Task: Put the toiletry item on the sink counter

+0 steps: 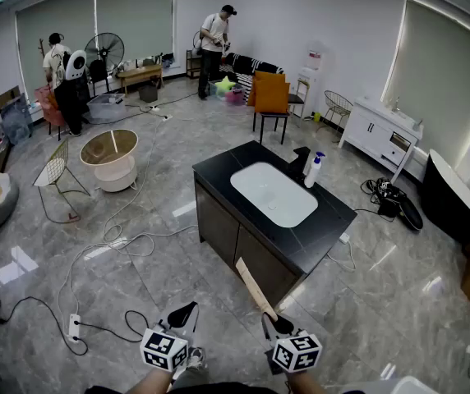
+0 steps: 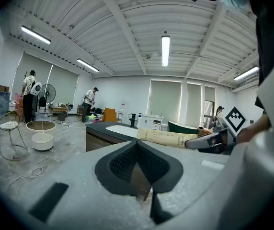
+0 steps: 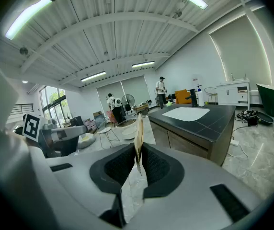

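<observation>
**Head view.** Shows a black sink counter [image 1: 325,220] with a white basin [image 1: 274,194], standing mid-floor and well apart from both tools. Carries a dark faucet [image 1: 301,161] and a white pump bottle [image 1: 314,169] along its far edge. Finds the right gripper [image 1: 278,327] low in frame, clamped on the tail of a flat beige toiletry tube [image 1: 254,287]. Has the tube's free end slanting up and forward toward the counter's near corner, so not yet delivered. Finds the left gripper [image 1: 184,312] just beside it, carrying nothing.

**Left gripper view.** Shows the left gripper [image 2: 137,150] with its black pads [image 2: 120,164] pressed together and nothing between them. Probably kept shut because idle here. Looks past them to the toiletry tube [image 2: 168,137], lying level in the air and pinched at one end by the right gripper [image 2: 212,141].

**Right gripper view.** Shows the right gripper [image 3: 138,153] closed on the crimped end of the toiletry tube [image 3: 138,128], seen edge-on and standing upright. Likely takes the thin crimp because it suits narrow jaws and leaves the body free to be laid down first. Places the sink counter [image 3: 209,123] ahead to the right, with bare top around the basin [image 3: 185,112].
</observation>
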A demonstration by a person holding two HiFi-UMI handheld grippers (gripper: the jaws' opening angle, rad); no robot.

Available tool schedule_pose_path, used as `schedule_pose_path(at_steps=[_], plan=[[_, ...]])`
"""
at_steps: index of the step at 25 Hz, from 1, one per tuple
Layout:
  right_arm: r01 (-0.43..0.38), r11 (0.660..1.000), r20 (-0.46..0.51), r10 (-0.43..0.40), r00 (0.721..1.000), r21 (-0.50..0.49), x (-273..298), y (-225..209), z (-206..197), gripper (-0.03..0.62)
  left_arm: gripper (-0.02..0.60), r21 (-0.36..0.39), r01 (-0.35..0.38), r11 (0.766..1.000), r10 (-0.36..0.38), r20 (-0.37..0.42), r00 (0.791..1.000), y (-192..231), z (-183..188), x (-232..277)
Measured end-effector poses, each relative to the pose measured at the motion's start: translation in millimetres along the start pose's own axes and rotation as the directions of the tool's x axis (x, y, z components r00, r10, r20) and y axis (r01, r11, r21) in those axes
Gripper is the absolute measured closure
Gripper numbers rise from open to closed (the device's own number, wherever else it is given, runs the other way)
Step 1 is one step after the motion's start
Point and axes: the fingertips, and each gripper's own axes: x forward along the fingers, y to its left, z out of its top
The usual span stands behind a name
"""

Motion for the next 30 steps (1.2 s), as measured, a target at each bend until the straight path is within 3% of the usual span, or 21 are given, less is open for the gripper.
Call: schedule_pose_path(at_steps=[17,30], plan=[[0.097,0.988,0.102,-0.11,0.989,0.124,124,33,55,0.548,0.58,0.035,0.119,0.992,-0.119,-0.007,0.993,133,32,43],[0.14,0.983,0.079,-0.15,0.985,0.119,215,21,89,0.548,0.58,-0.011,0.141,0.99,-0.141,-0.022,0.99,208,38,100]])
